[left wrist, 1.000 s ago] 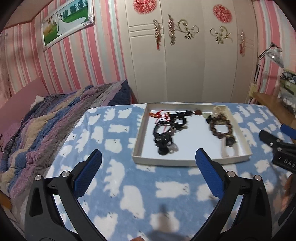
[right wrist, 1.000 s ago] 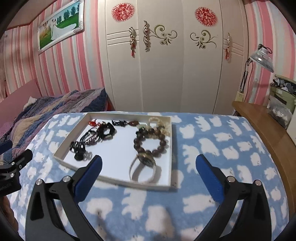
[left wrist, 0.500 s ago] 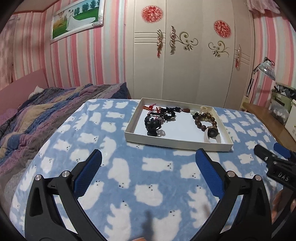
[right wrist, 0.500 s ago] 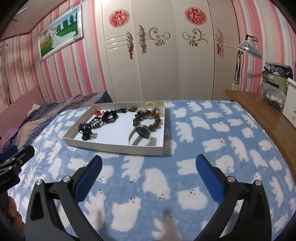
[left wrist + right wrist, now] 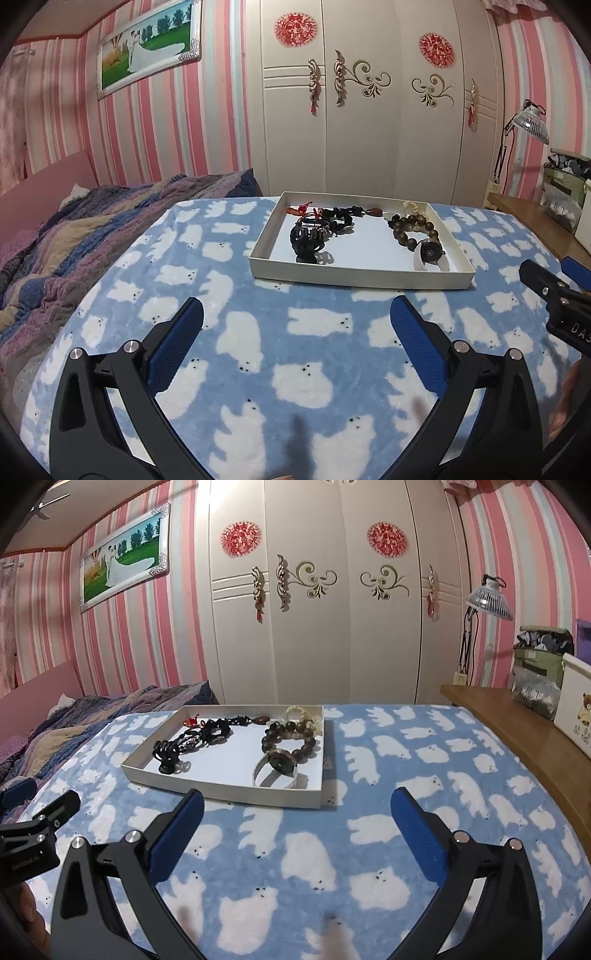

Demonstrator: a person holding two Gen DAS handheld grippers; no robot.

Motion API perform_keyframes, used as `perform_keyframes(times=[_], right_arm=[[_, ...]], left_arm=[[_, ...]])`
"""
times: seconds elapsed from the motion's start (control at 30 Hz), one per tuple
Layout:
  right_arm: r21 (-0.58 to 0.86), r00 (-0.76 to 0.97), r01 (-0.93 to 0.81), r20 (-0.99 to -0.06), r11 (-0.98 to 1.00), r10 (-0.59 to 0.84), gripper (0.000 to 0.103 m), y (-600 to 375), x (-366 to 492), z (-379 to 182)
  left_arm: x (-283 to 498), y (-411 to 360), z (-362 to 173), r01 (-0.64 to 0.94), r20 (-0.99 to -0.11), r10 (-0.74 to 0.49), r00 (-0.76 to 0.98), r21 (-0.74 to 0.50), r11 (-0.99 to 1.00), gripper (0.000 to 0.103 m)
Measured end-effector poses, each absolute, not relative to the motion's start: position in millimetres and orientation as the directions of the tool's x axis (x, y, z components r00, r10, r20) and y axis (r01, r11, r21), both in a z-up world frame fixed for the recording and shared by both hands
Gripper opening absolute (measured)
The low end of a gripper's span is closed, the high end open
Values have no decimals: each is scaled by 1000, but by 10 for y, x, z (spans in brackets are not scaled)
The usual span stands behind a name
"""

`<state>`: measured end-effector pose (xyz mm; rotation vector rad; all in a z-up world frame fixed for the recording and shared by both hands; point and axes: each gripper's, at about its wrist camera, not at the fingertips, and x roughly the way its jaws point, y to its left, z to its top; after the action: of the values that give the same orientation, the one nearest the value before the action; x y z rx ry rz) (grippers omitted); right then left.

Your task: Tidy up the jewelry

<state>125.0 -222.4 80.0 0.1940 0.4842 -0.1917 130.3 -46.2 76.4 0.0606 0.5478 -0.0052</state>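
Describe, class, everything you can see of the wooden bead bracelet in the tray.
The wooden bead bracelet is a closed ring of round, dark brown, glossy beads lying flat in the right part of the shallow white tray. One larger round disc-like piece sits at its near side, overlapping a pale bangle. A cream bead bracelet touches its far side. Neither gripper touches it.

Blue fleece blanket (image 5: 303,354) covered in white polar bears, with a rumpled purple striped quilt (image 5: 85,229) bunched up just beside it. Behind there's a cream wardrobe (image 5: 332,620) with two red paper cutouts, pink striped wallpaper, and a framed wedding photo (image 5: 147,48). A desk lamp (image 5: 487,602) stands over a wooden desk (image 5: 517,723) off to the side.
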Motion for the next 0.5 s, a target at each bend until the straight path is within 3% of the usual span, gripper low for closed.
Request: perform_keyframes(times=[0.5], right_arm=[[116, 848, 244, -508, 963, -153, 101, -2239, 1318, 688]], left_arm=[[1354, -476, 656, 28, -543, 15, 840, 71, 997, 100]])
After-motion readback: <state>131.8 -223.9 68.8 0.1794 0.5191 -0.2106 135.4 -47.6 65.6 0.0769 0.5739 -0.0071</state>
